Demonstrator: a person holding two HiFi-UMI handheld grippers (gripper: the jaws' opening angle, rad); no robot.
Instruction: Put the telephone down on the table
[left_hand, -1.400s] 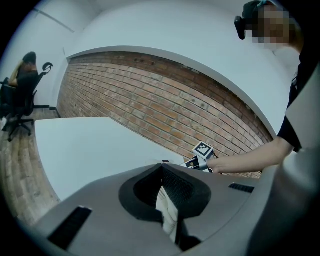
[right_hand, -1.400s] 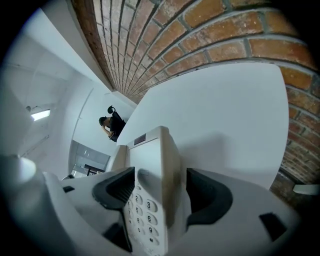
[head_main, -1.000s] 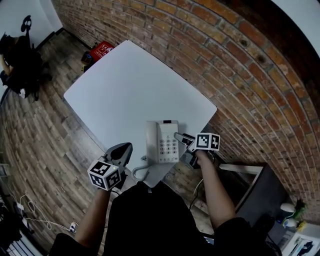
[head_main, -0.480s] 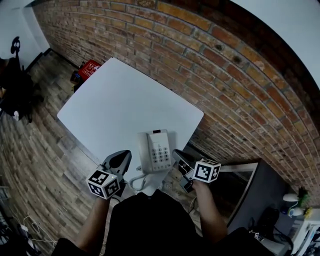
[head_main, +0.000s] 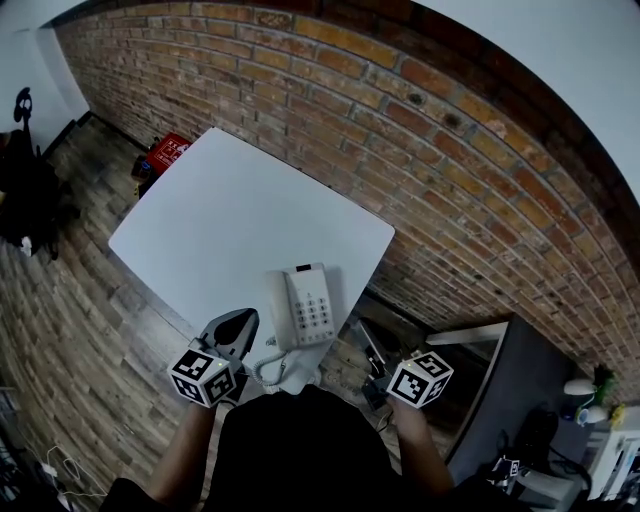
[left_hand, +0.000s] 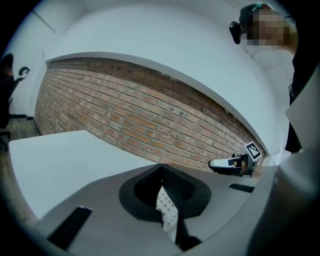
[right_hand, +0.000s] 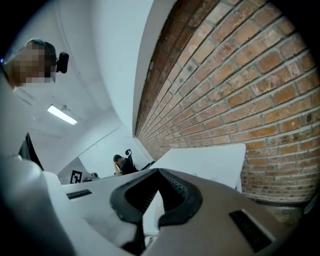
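The white telephone lies flat on the near corner of the white table, keypad up, handset on its left side. Its coiled cord hangs off the near edge. My left gripper hovers just left of the telephone, shut and empty; its own view shows the keypad through the gap behind the tips. My right gripper is off the table's near right edge, apart from the telephone. Its jaws have just been closing with nothing between them, and they now stand shut.
A brick wall runs along the table's far and right sides. A red box sits on the wooden floor at the far left corner. A dark cabinet stands at the right. A person sits far back.
The right gripper left the telephone's right side, drew back off the table edge and rose, its jaws going from open to shut. The left gripper rose slightly beside the telephone.
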